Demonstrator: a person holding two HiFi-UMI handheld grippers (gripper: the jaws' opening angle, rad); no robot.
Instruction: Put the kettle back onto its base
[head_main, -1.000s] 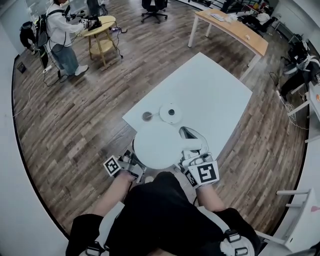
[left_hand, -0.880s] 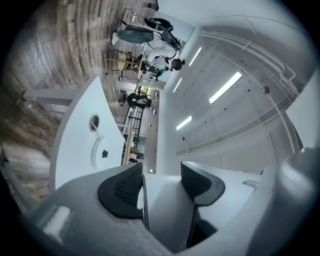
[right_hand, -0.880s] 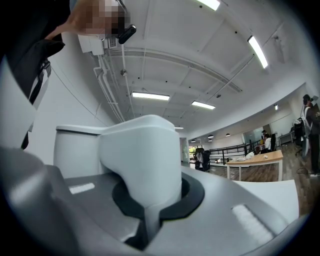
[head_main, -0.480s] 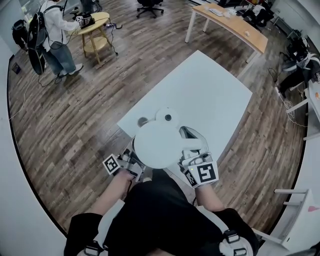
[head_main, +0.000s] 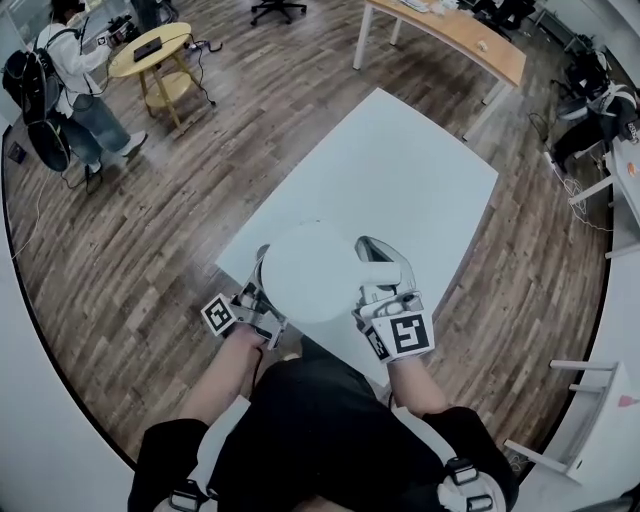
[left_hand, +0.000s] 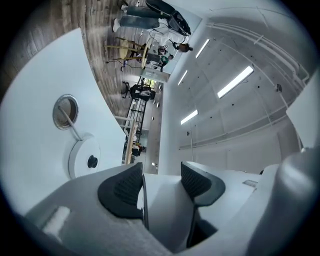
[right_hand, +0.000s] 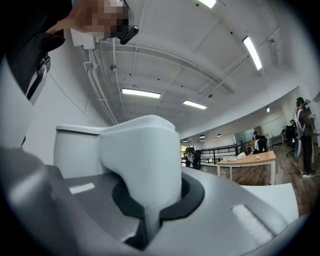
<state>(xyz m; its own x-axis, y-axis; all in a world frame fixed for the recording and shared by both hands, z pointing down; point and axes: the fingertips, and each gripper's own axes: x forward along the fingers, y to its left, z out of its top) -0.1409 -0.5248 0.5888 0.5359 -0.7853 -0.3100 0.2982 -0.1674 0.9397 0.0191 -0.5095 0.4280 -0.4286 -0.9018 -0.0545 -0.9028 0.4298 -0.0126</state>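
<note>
The white kettle (head_main: 310, 270) hangs over the near-left part of the white table (head_main: 420, 170), seen from above as a round lid. My right gripper (head_main: 378, 295) is shut on the kettle's handle (right_hand: 142, 155), which fills the gap between its pads. At the kettle's left side, my left gripper (head_main: 258, 300) has a white part of the kettle (left_hand: 162, 200) between its pads. In the left gripper view the round white base (left_hand: 85, 157) lies on the table just ahead. The head view hides the base under the kettle.
A small round metal-rimmed thing (left_hand: 65, 111) lies on the table beside the base, joined to it by a thin line. A person (head_main: 60, 70) and a round yellow table (head_main: 150, 50) stand far left, a wooden desk (head_main: 450, 30) far back.
Both grippers have carried the kettle forward over the table. The base and the small round thing, in plain sight a second ago, are now covered by the kettle in the head view.
</note>
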